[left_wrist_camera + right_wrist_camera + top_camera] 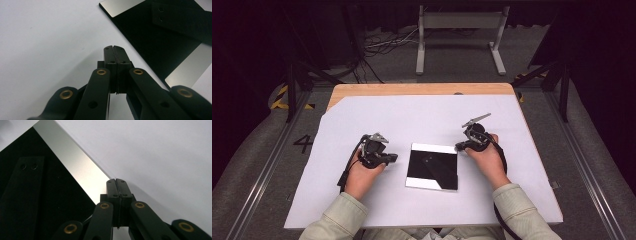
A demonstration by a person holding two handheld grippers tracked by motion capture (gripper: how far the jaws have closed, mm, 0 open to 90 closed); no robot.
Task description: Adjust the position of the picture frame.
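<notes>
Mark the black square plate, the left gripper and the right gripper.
black square plate (432, 167), high view, middle of its dark face.
left gripper (115, 51), left gripper view, between its shut fingertips.
right gripper (116, 183), right gripper view, between its shut fingertips.

Black plate (160, 37) cut off by top & right edges in left gripper view; by left edge in right gripper view. Reflections on it can't be identified.
</notes>
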